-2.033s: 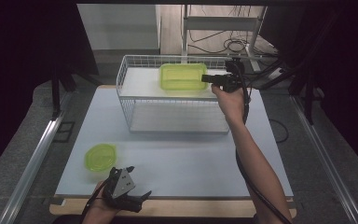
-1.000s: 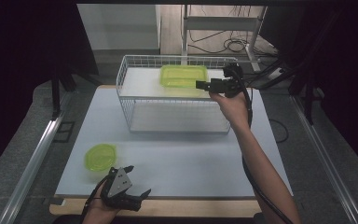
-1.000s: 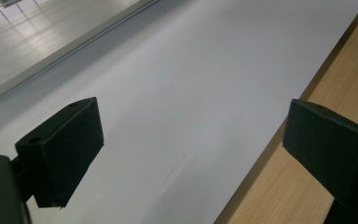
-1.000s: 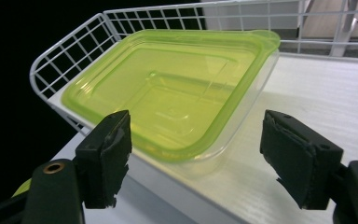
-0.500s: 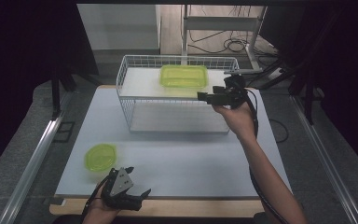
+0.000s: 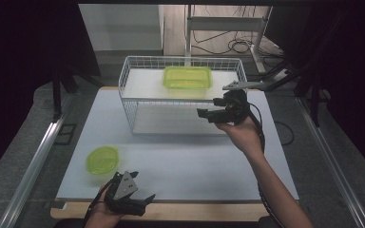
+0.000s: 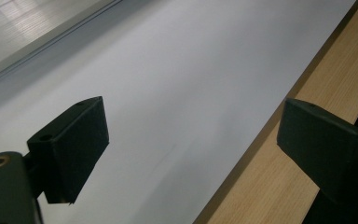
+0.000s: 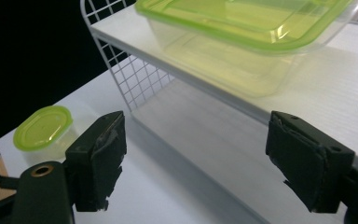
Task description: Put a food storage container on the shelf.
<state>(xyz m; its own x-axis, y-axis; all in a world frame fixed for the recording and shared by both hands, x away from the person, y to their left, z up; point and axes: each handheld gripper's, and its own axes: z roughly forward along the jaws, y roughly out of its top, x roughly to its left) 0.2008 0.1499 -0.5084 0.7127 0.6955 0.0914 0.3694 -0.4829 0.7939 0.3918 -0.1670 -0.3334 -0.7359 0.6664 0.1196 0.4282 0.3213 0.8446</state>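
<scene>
A: The right claw (image 6: 208,114) hangs just off the near right corner of the wire rack (image 6: 128,102), pointing left. Its jaws have just been opening, they stand wide apart, and there is nothing between them.

B: So the rectangular green container (image 6: 187,77) is set down. It sits on the rack's upper shelf, right of the middle, toward the far side, with its lid on. In the right gripper view it looms just beyond the pads (image 8: 98,156), clear of them.

A: That placement looks done to me. The left claw (image 6: 140,202) rests at the near edge of the counter (image 6: 195,161), over the wooden lip, jaws spread and holding nothing.

B: And the small oval green container (image 6: 102,159) waits near left on the counter, just beyond that left claw. My guess is it goes next.

A: Then whichever claw takes it needs to come down over it, jaws wide enough to span its lid, and close on the sides. It is light plastic, so it may skid on that smooth sheet.

B: About the surface: a pale, matte white sheet over a wooden board, bare apart from the rack and the small tub.

A: Around it, dark curtains left and right, metal rails along both sides, and cables and a stand on the floor beyond the far end.
</scene>
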